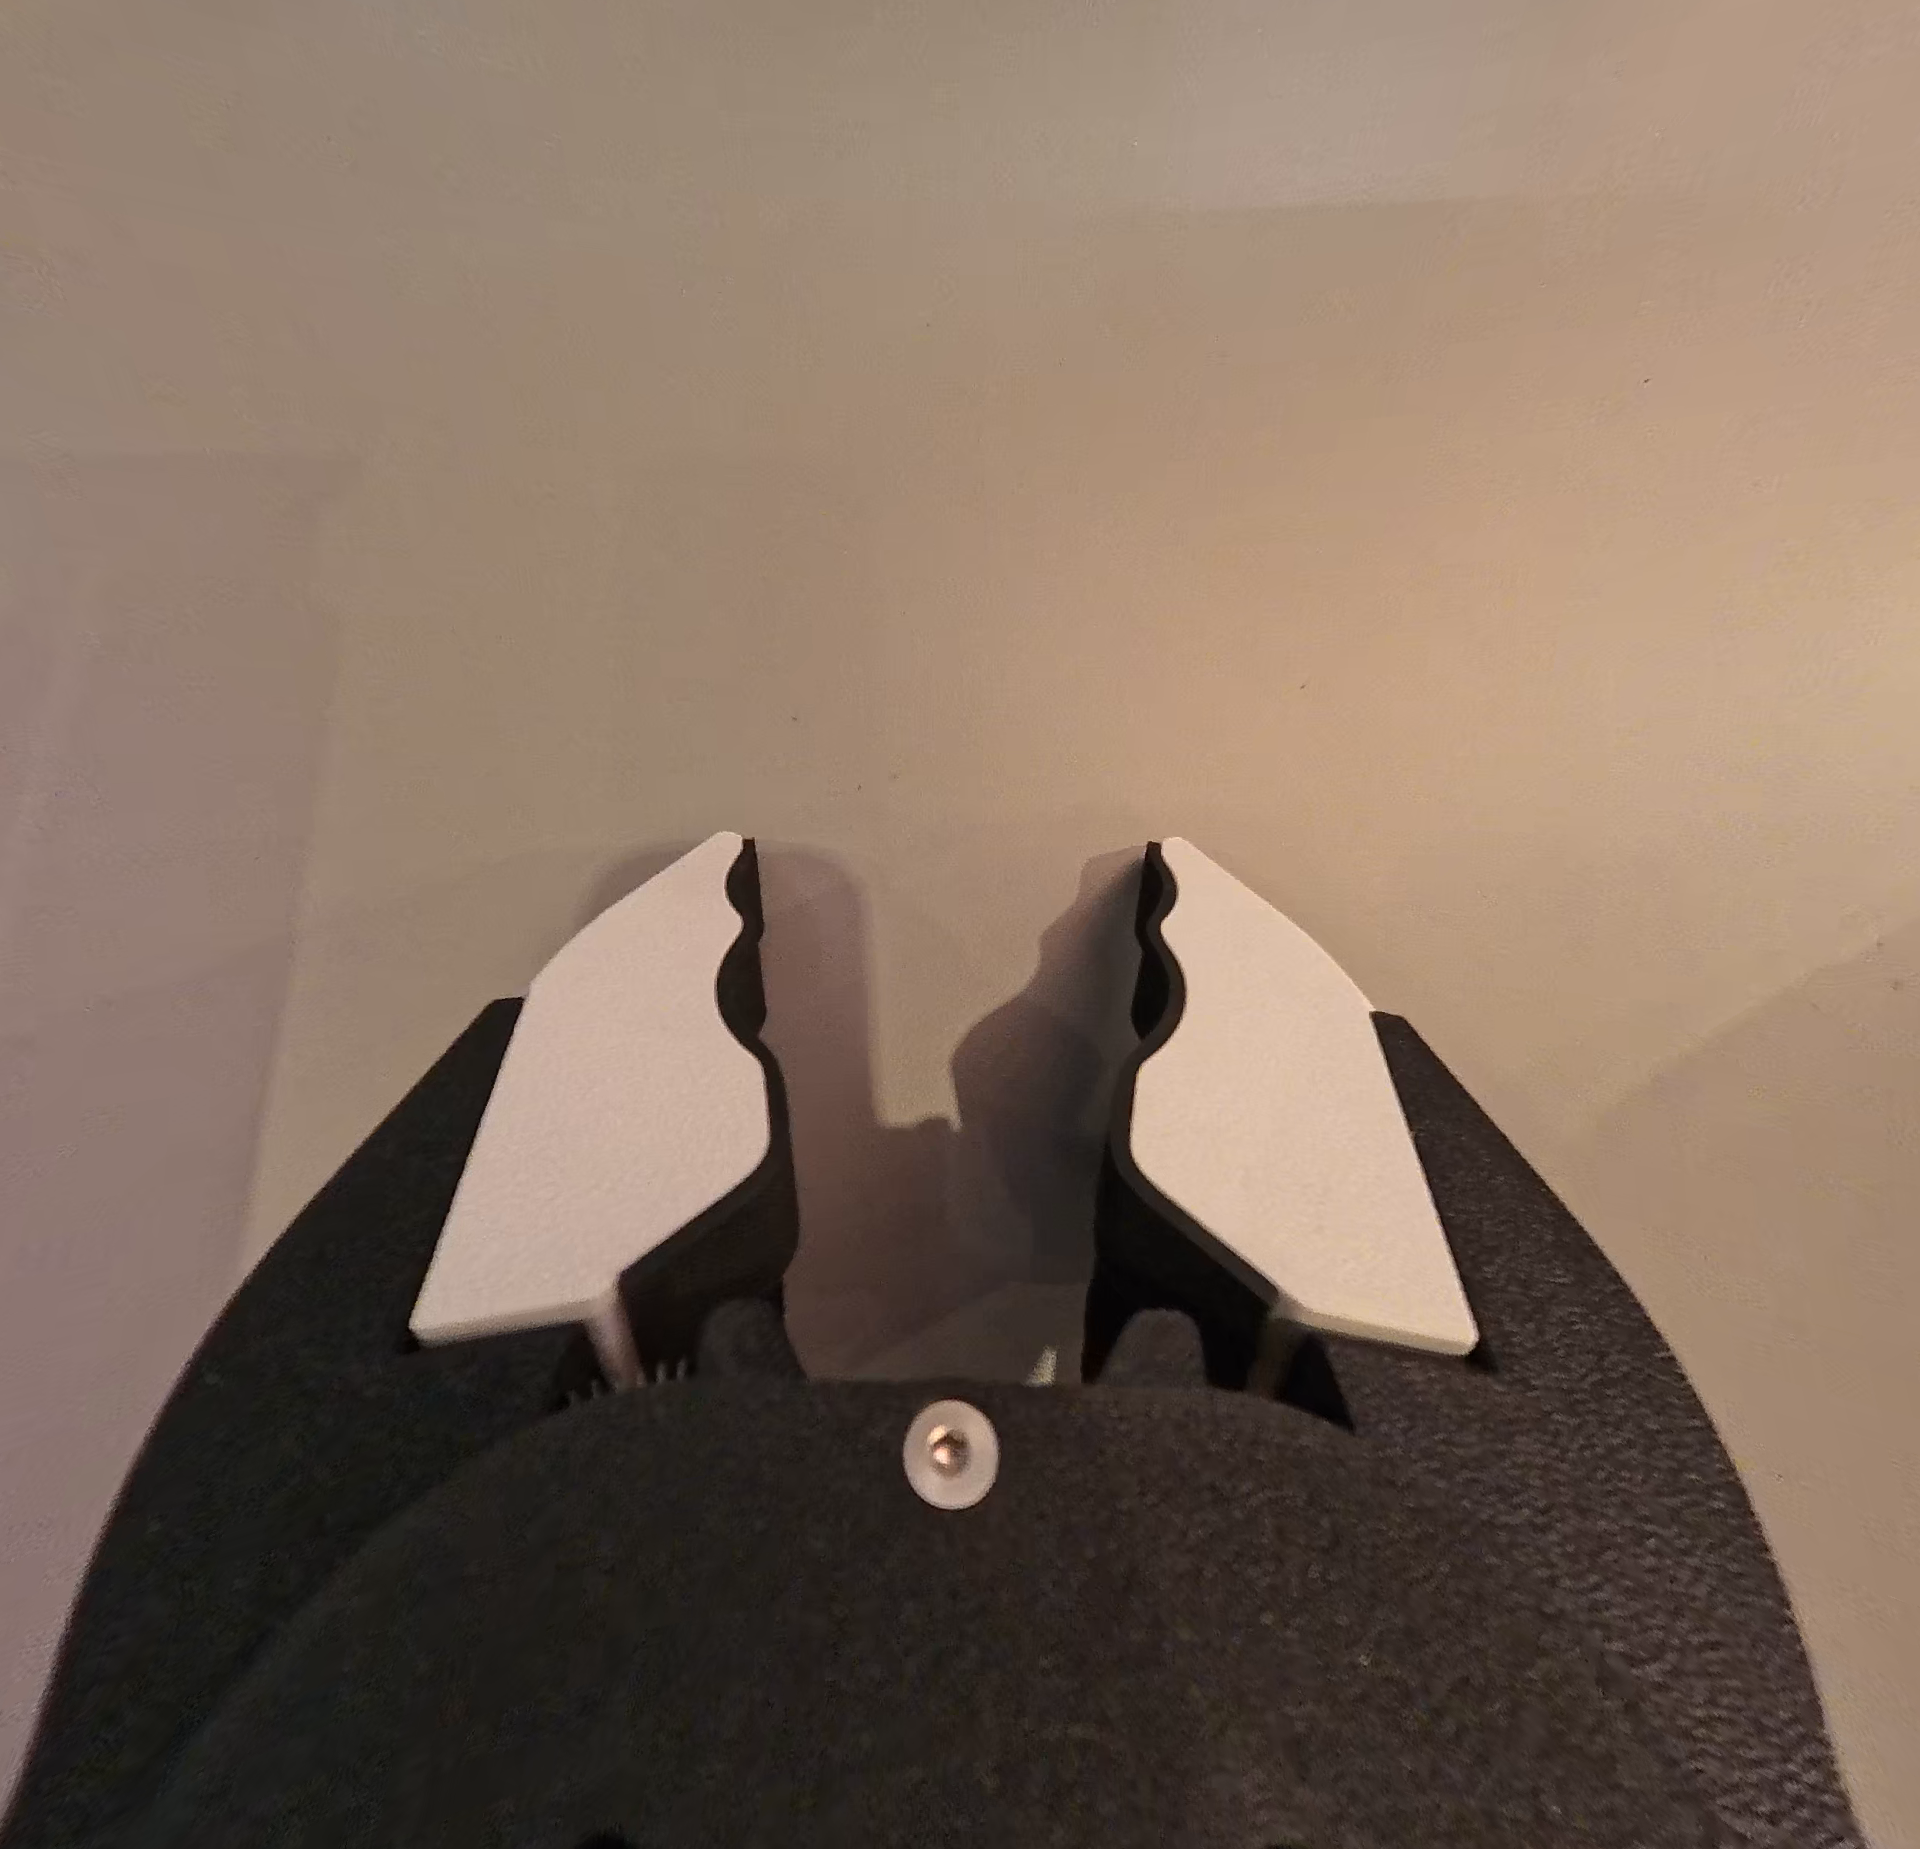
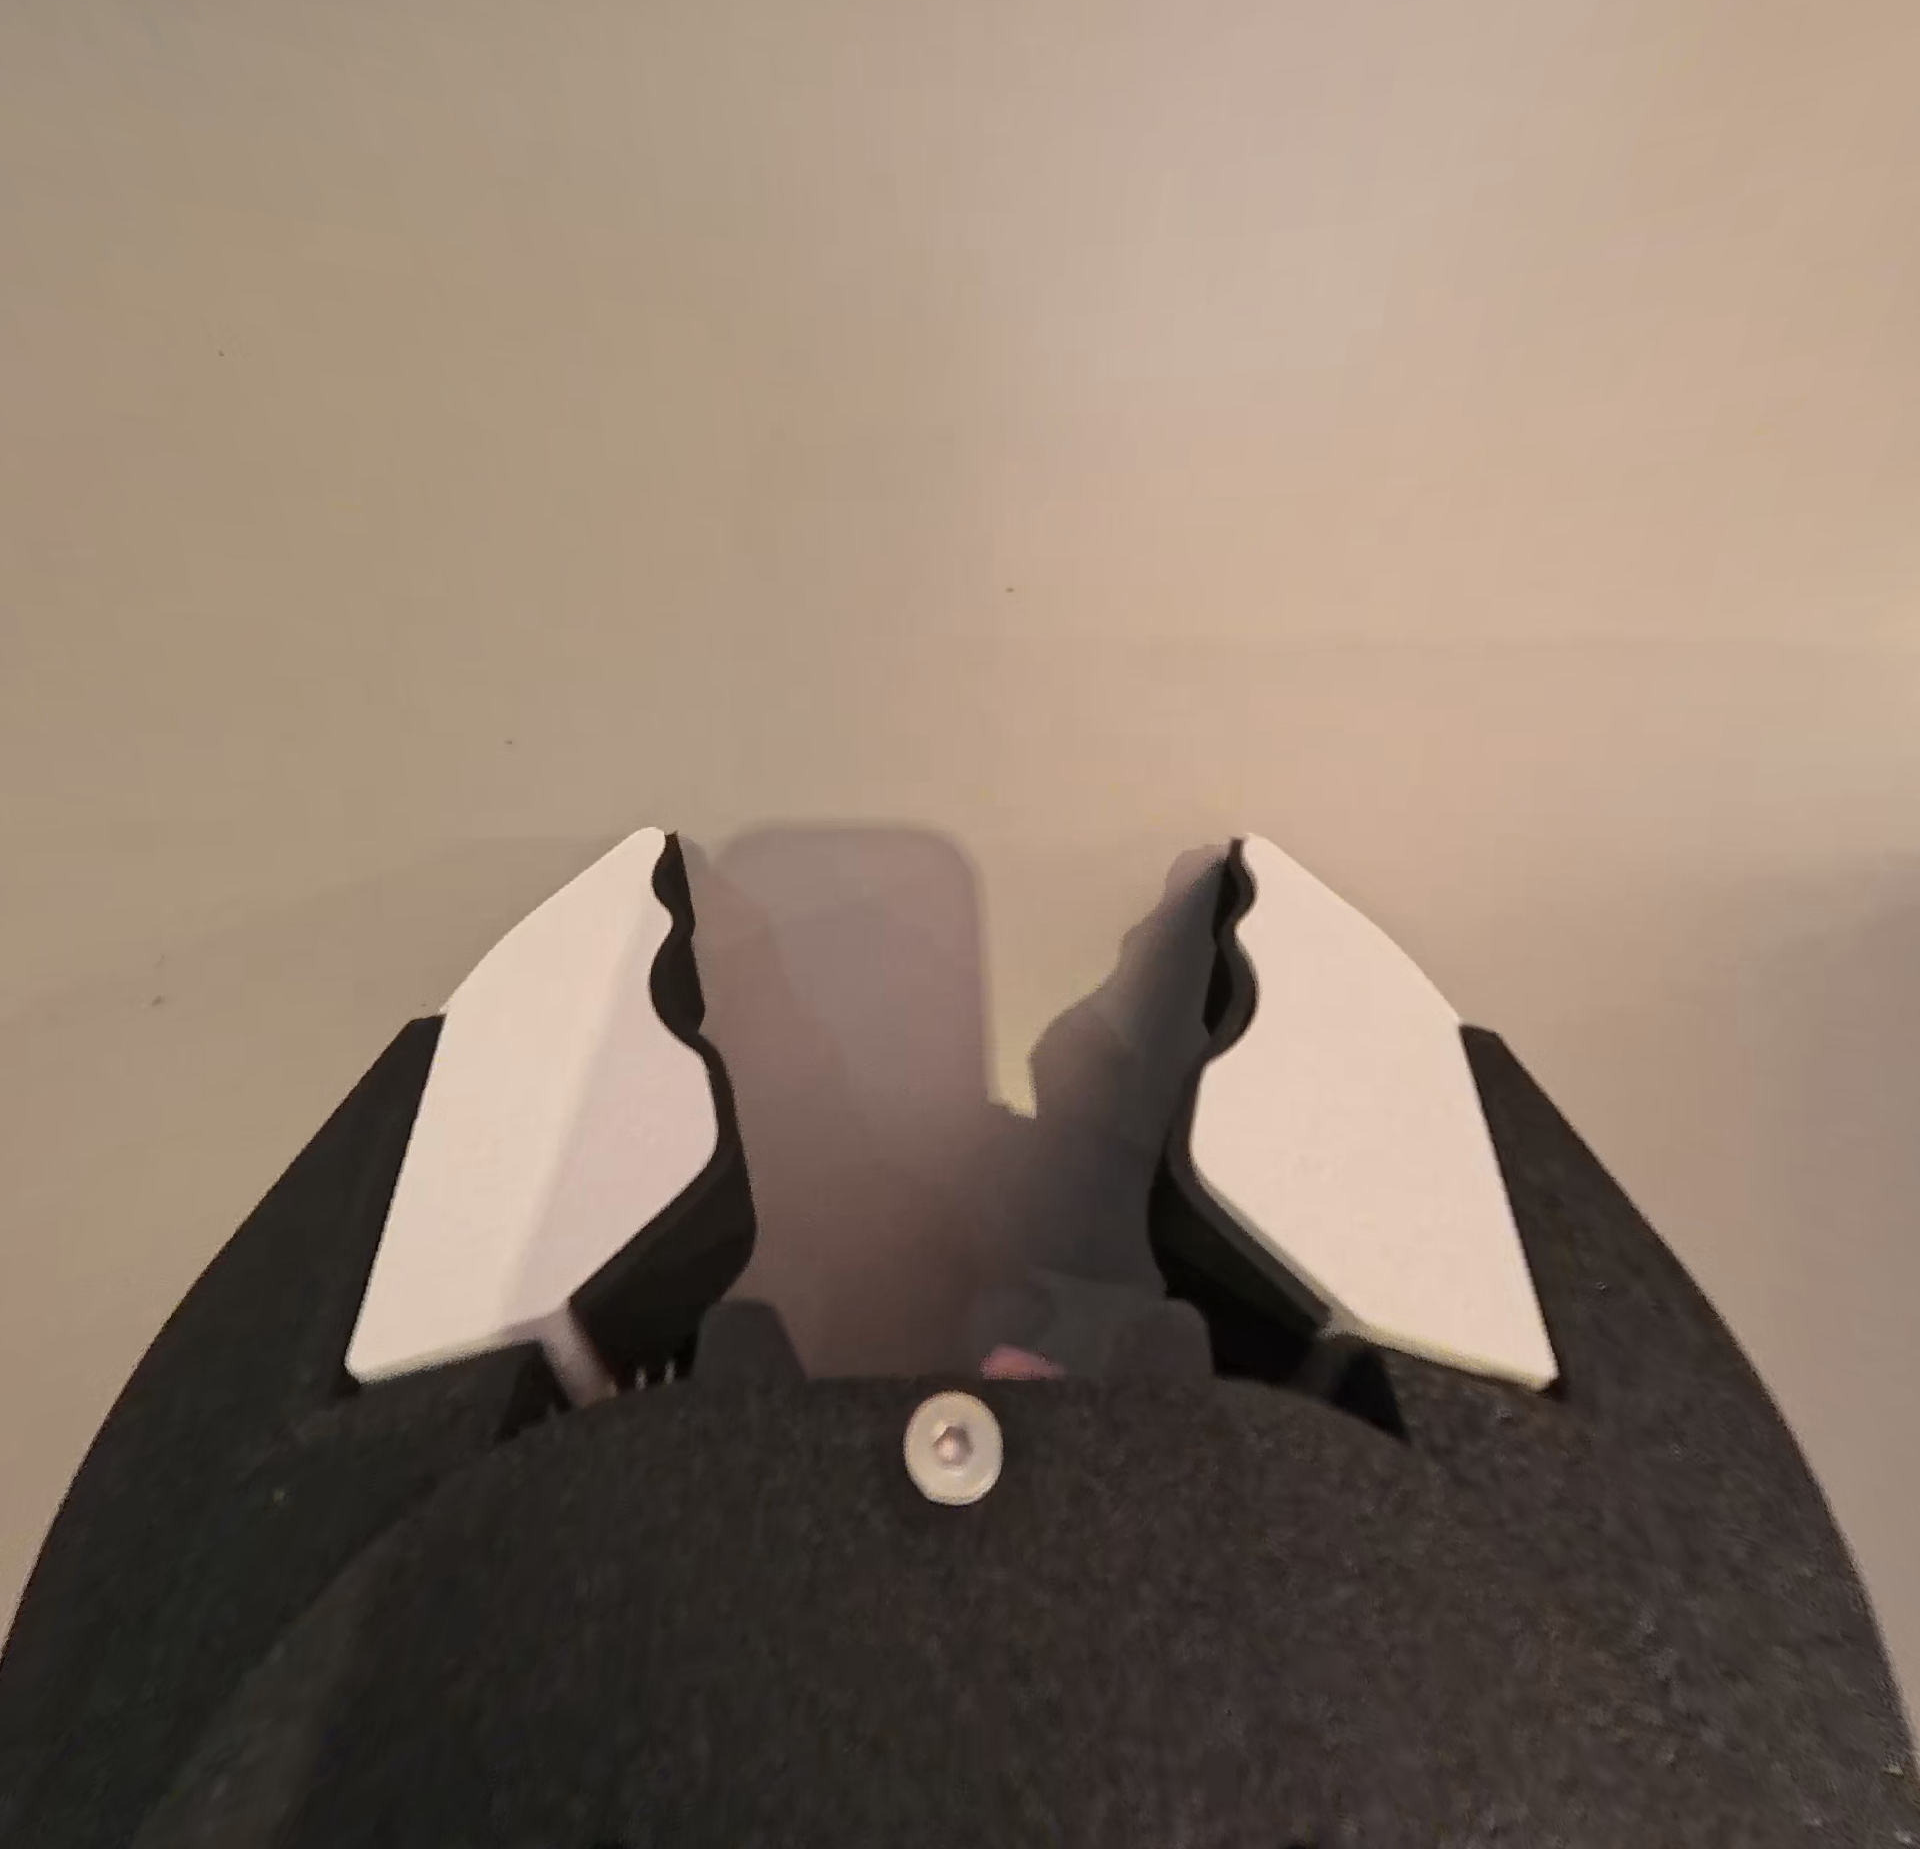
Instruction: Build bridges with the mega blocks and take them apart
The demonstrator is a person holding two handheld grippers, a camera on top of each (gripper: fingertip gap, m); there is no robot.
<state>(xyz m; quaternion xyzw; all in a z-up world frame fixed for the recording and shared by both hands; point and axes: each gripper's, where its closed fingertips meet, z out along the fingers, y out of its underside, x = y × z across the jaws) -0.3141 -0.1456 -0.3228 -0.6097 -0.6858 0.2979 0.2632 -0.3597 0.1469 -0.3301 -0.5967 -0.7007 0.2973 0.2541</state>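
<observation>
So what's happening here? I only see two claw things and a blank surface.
Not much yet. Each picture looks forward along one hand-held gripper. The left hand-held gripper is open with nothing between its fingers, and so is the right hand-held gripper, which is spread a little wider. Both face a plain beige surface that carries only their shadows. No blocks show in either view, so nothing is being handled at this moment.

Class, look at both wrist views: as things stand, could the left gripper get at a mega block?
Probably not yet. The left gripper is open, but only a bare beige surface lies ahead of it. The right gripper sees the same. No block shows in either view.
</observation>
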